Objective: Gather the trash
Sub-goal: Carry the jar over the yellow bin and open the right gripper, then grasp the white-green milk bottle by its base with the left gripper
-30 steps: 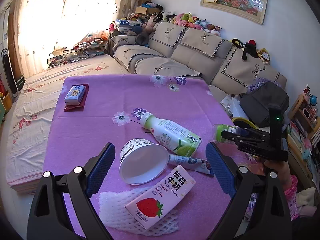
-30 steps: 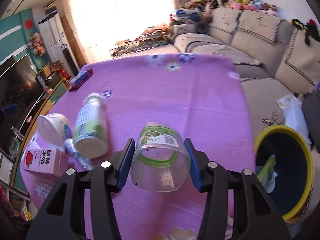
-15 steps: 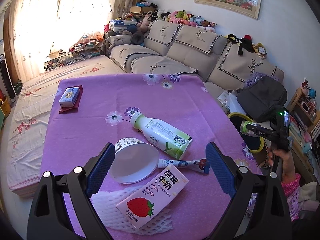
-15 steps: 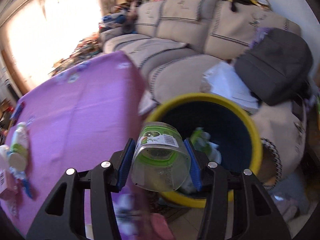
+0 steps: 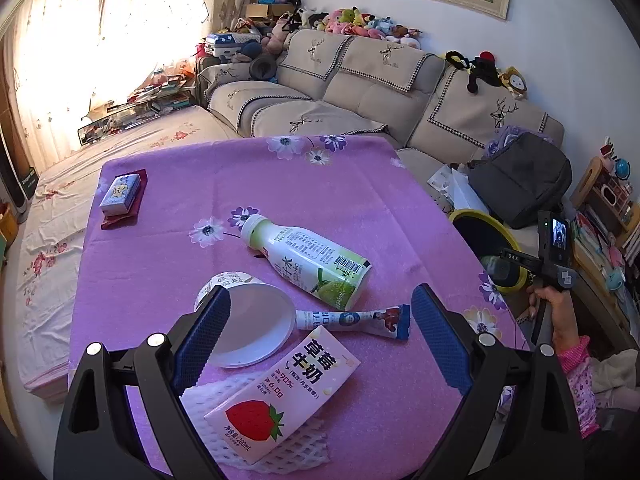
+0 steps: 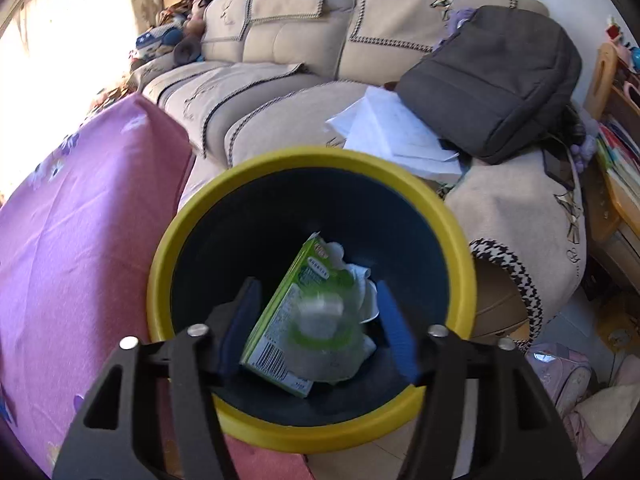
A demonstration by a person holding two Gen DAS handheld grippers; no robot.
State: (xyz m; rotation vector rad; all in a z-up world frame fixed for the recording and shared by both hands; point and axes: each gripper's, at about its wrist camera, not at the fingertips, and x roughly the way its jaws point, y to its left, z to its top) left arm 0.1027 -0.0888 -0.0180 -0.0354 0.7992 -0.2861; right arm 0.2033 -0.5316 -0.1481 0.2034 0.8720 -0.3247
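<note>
Your right gripper (image 6: 318, 326) had just spread its fingers, the clear cup (image 6: 320, 330) loose between them above the bin (image 6: 304, 160); your left gripper's (image 5: 320, 340) fingers stood spread.

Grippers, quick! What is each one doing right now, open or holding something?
Left gripper: open, holding nothing, above the trash on the table.
Right gripper: fingers have just been opening; the clear cup, blurred, is between them over the yellow bin.

Left wrist camera angled down, close over the purple flowered tablecloth (image 5: 360, 184), facing the beige sofa (image 5: 360, 92); right wrist camera steeply down, near above the yellow-rimmed dark bin (image 6: 168, 248); both share bin (image 5: 472, 216), sofa, tablecloth edge
</note>
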